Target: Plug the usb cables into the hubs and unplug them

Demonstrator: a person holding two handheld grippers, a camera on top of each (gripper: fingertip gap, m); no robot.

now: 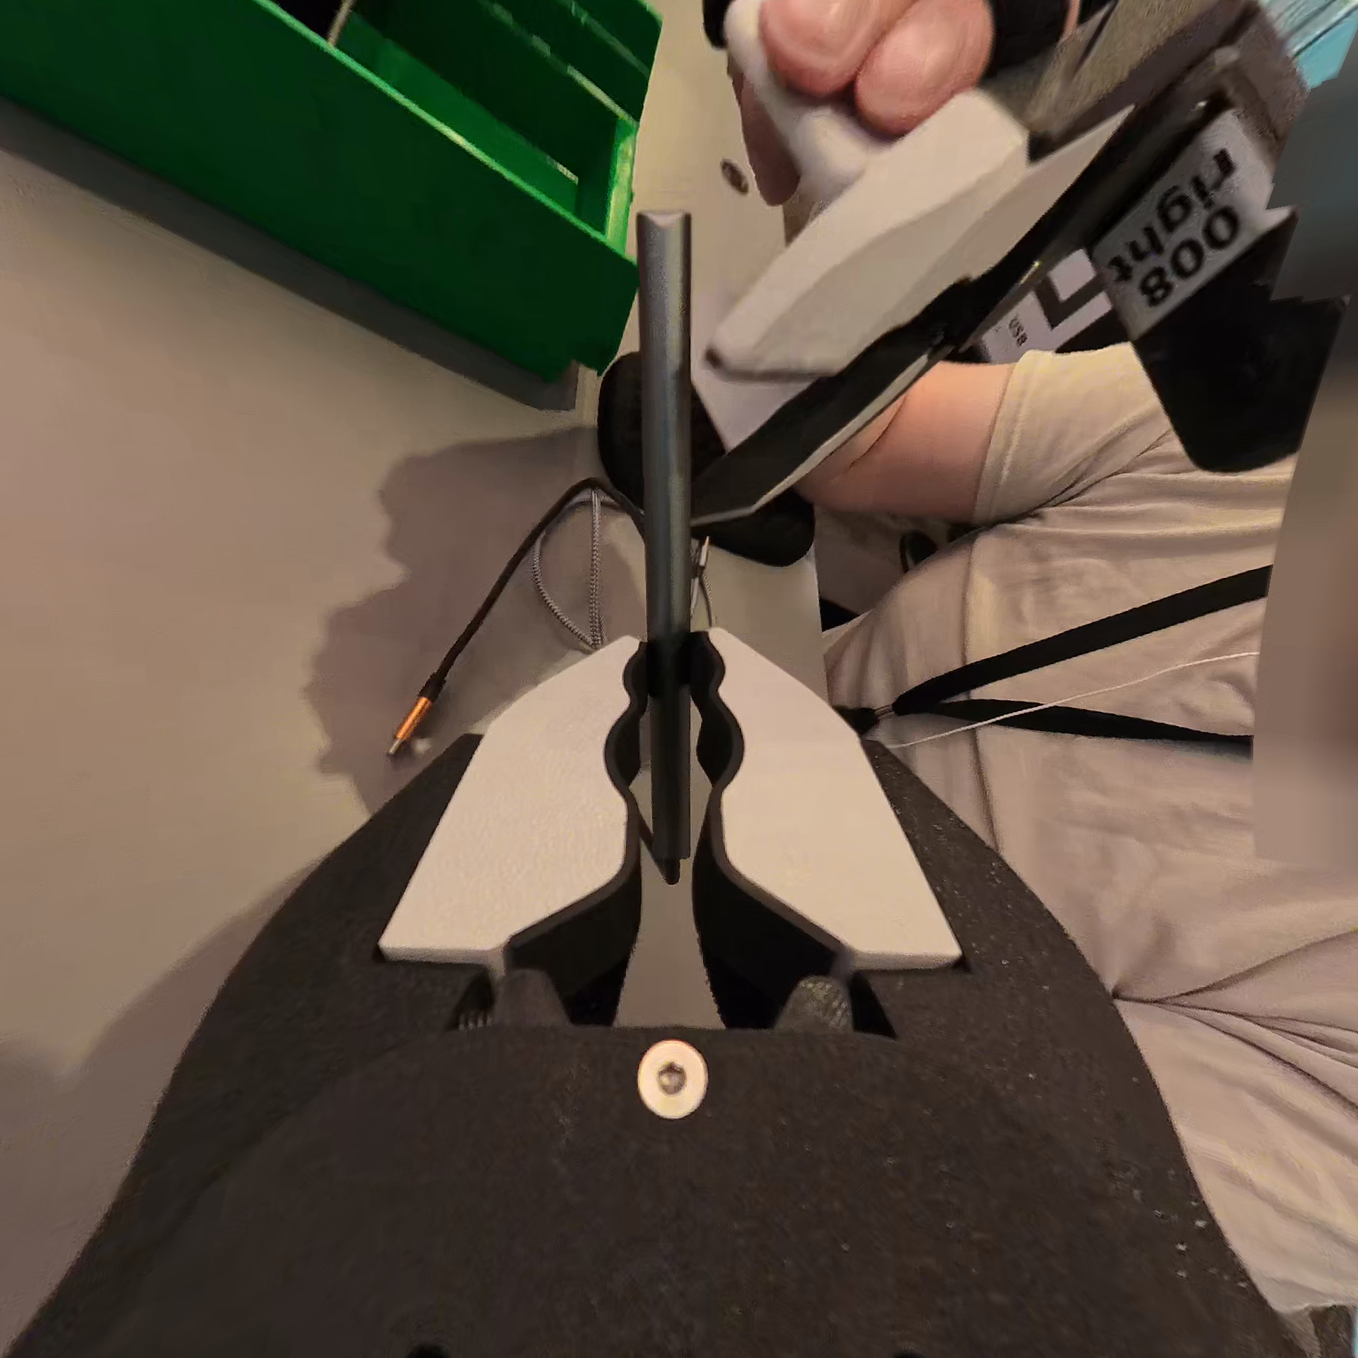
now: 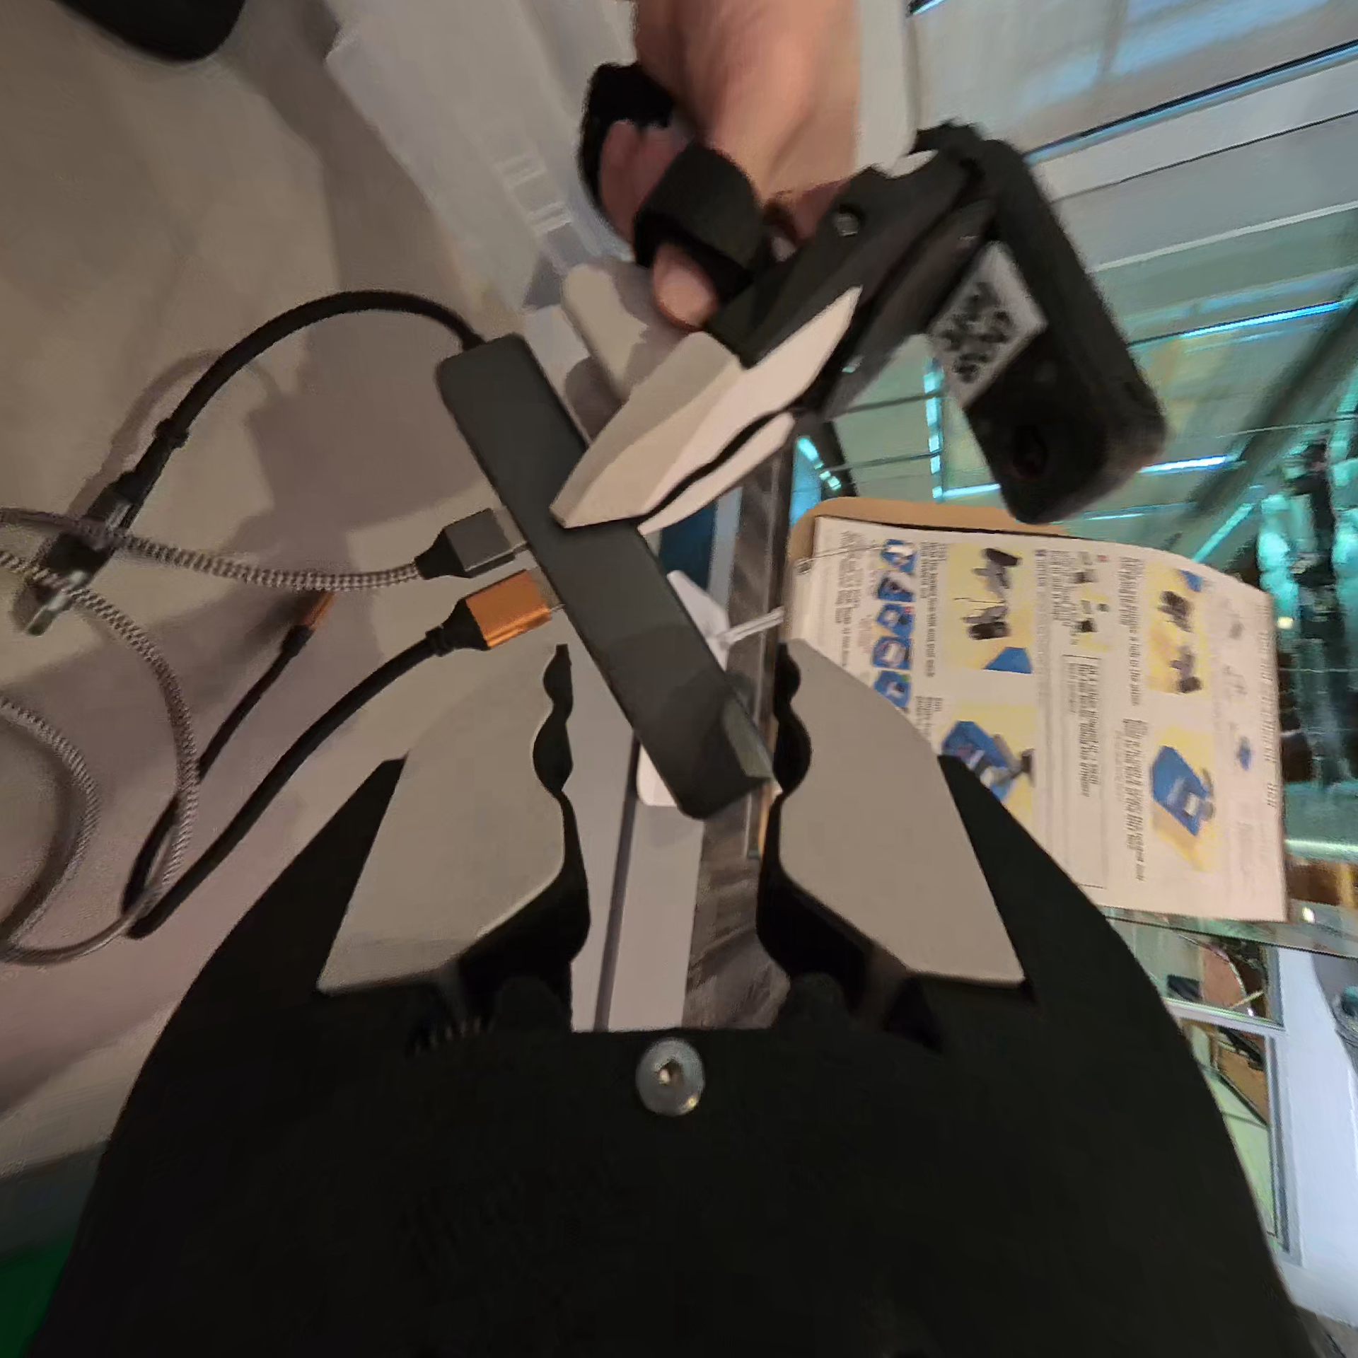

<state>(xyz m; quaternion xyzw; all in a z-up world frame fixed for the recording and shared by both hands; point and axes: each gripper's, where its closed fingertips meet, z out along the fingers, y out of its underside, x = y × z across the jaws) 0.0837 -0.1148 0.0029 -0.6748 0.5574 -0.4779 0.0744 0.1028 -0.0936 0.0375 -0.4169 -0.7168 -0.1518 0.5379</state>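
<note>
The left tongs (image 1: 669,661) are clamped on a slim grey hub (image 1: 663,441) raised off the tabletop (image 1: 184,514), two cables (image 2: 507,610) plugged into its side, the right tongs (image 2: 672,705) spread apart around its end, a green bin (image 1: 367,184) beyond, contents hidden.

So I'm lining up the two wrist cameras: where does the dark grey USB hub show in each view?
Left wrist view: the hub stands edge-on at centre, clamped in the left gripper.
Right wrist view: the hub runs diagonally across the centre, held aloft.
Shared landmark: the orange-tipped cable, lying on the table in one view, plugged in in the other.
</note>
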